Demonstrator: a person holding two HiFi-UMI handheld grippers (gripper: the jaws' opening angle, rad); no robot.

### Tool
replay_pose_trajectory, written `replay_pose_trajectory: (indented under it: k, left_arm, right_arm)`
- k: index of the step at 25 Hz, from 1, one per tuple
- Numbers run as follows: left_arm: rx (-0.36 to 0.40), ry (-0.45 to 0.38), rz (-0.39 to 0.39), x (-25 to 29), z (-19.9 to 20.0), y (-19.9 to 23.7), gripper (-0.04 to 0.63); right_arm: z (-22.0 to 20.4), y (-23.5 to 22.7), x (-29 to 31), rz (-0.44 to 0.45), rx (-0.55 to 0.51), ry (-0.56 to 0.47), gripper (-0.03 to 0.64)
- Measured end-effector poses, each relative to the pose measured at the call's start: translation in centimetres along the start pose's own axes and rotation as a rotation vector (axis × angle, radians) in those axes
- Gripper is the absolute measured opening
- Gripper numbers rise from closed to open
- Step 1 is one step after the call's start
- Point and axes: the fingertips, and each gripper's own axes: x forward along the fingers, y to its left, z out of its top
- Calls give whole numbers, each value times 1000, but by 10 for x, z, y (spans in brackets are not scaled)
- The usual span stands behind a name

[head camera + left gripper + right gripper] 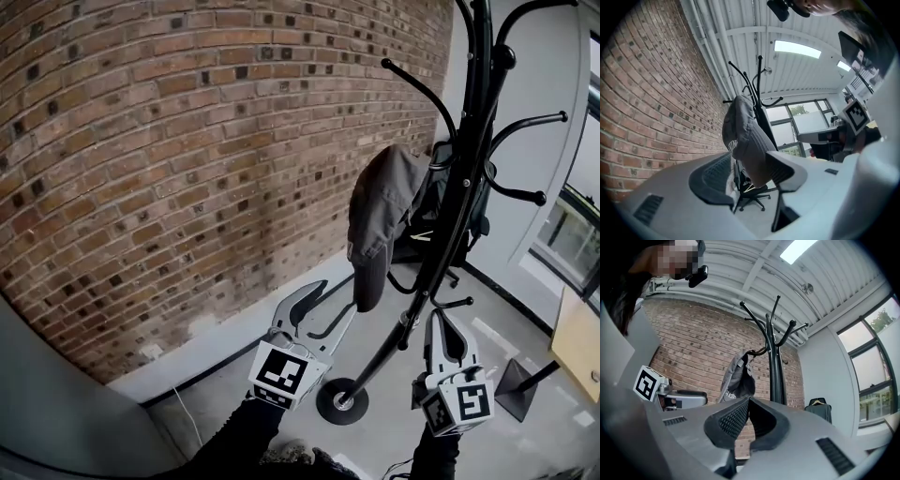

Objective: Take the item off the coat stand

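Note:
A grey cap (pixel 380 216) hangs from a hook of the black coat stand (pixel 469 178), brim pointing down. My left gripper (pixel 326 311) is held up just left of and below the brim, its jaws apart. In the left gripper view the cap (pixel 740 136) hangs in line with the gap of that gripper (pixel 750 176), and neither pad presses on it. My right gripper (pixel 441 323) sits lower, close to the stand's pole, its jaws together and empty. In the right gripper view the cap (pixel 736 380) and stand (pixel 774 371) rise beyond the touching tips of the right gripper (pixel 749 401).
A brick wall (pixel 169 150) runs along the left. The stand's round base (pixel 342 401) rests on the grey floor. Behind the stand is a black office chair (pixel 436 220). A wooden tabletop (pixel 577 347) juts in at the right, below a window (pixel 572 225).

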Motion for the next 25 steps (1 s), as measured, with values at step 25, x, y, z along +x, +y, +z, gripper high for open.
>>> replay_pose_trajectory:
  k: [25]
  left_arm:
    - [12,55,67,74,-54,-7,469]
  right_arm:
    - [-23,-16,10,-28,-4,43,8]
